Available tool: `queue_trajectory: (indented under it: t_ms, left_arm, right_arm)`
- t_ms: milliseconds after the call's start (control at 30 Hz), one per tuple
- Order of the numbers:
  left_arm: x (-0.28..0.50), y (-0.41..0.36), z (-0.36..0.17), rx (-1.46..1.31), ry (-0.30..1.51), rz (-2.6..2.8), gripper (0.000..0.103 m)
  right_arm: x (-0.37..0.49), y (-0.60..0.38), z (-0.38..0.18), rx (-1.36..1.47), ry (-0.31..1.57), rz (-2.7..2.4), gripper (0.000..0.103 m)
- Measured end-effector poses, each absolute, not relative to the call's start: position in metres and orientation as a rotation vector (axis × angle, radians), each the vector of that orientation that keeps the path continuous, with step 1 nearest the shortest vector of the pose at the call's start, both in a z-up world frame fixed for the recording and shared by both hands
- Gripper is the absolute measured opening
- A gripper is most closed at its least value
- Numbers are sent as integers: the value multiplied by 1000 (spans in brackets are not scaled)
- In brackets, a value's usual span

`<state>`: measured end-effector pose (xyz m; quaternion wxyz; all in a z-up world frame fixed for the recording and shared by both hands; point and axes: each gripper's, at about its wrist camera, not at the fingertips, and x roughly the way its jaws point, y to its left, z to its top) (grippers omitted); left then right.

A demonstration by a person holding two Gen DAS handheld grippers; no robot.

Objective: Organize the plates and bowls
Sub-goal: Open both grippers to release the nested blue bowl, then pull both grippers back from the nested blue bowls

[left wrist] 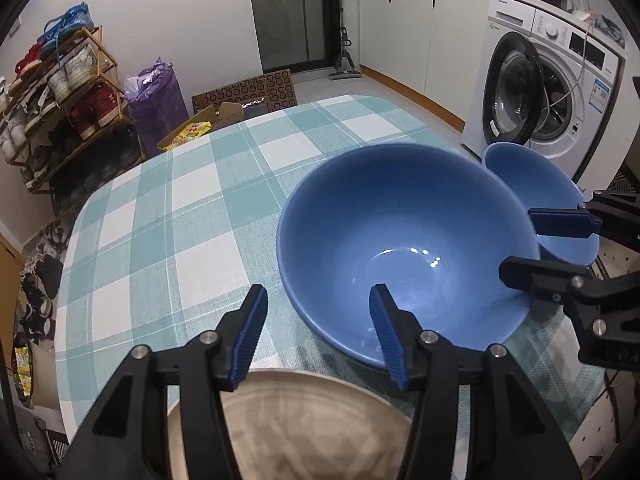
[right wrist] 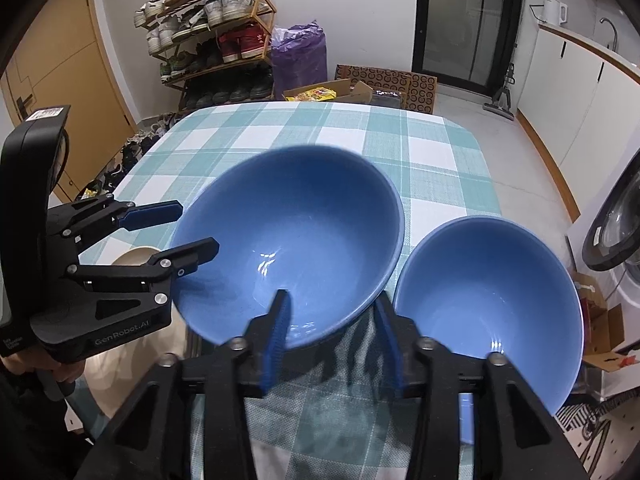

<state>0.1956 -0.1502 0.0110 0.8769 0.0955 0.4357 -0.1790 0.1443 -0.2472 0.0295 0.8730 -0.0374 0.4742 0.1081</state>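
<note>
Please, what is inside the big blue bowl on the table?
The big blue bowl holds no food or dish, only light reflections; one pad of each open gripper reaches over its rim. What lies under it is hidden.

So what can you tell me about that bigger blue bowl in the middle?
The big blue bowl looks like glazed ceramic, matte blue outside and glossy inside, with light glinting off its bottom. It is empty and sits upright on the checked tablecloth. A smaller blue bowl stands close beside it. The left gripper and right gripper each straddle its rim from opposite sides, jaws open, pads not pressing.
</note>
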Motion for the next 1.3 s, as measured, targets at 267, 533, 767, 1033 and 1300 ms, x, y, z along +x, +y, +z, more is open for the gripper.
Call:
queue_trajectory:
  t_ms: [267,533,767,1033,1300]
  left_arm:
    - [189,-135,27,98,858,-406,93]
    - [185,-131,49,27,781,-434,103]
    - [184,-137,62,43,749,-424,103]
    - [182,-155,71,55,723,-463,103]
    - [181,-174,74,64,715,-503,103]
  right_arm:
    - [134,-254,50,-30,892,265,81]
    - [127,-267,59,41,849,237,97]
    - [111,-270,74,48,758,205,102]
    - [91,-289,80,87,725,140,102]
    - [69,-325,87,175,688,64,102]
